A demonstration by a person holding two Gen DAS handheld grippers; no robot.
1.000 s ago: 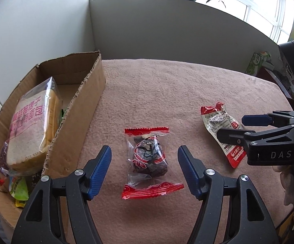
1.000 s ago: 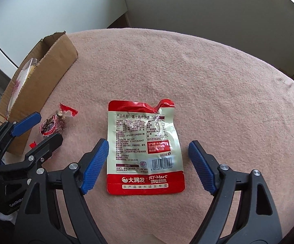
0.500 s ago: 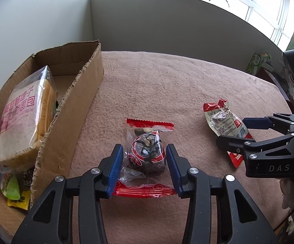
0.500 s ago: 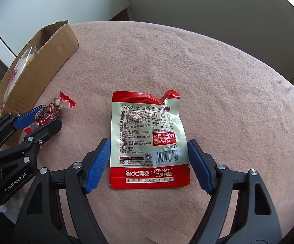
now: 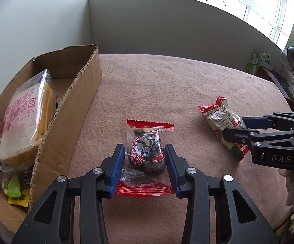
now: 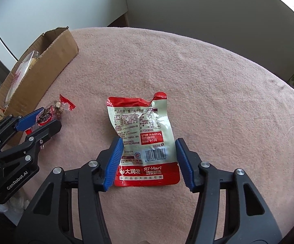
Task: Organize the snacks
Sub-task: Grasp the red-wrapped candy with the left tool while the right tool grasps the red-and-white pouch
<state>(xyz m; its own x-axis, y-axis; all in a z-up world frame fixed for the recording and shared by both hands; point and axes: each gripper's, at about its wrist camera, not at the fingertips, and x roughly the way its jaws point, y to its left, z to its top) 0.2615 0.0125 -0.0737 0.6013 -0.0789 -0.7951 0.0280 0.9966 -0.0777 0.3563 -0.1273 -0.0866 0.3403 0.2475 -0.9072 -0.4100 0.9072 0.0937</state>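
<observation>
My left gripper point(image 5: 145, 152) is shut on a small clear candy packet with red ends point(image 5: 147, 152), which lies on the pink cloth. It also shows in the right wrist view point(image 6: 49, 113), with the left gripper point(image 6: 43, 120) around it. My right gripper point(image 6: 149, 146) has closed onto both side edges of a red and cream snack pouch point(image 6: 145, 136); the pouch point(image 5: 222, 120) buckles between the pads. A cardboard box point(image 5: 71, 109) stands to the left, holding a bread bag point(image 5: 22, 122) and other snacks.
The table is covered in pink cloth point(image 5: 167, 85). A green carton point(image 5: 257, 61) stands at the far right edge. White walls close the back. The box also shows in the right wrist view point(image 6: 45, 65).
Both grippers have closed from wide open. The left one shut on the candy packet. The right one narrowed onto the pouch, which has crumpled and lifted at its top.
</observation>
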